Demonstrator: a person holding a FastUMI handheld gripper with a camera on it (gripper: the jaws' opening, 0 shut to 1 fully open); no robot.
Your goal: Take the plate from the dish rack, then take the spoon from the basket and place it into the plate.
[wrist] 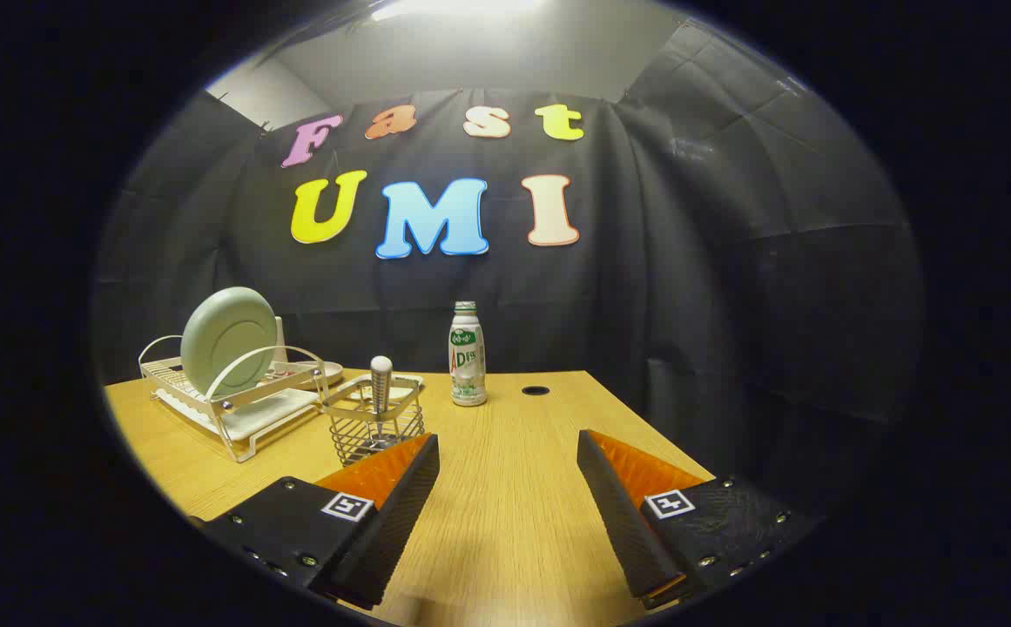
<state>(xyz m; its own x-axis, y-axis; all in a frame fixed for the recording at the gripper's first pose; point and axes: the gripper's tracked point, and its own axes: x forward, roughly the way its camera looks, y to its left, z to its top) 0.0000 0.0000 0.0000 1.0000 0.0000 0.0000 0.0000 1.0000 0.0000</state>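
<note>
A pale green plate (226, 340) stands on edge in the white wire dish rack (239, 401) at the far left of the wooden table. Just right of the rack is a small wire basket (374, 427) with the spoon (380, 383) standing in it, its rounded end up. My gripper (509, 448) hovers over the table's near side, open, with nothing between its fingers. The left fingertip (414, 470) lies just in front of the basket, and the plate and rack are farther off to the left.
A white bottle (468, 355) with a green label stands at the back of the table, beyond the gap between the fingers. A round cable hole (535, 390) lies to its right. The table's right edge (644, 427) runs close past the right finger.
</note>
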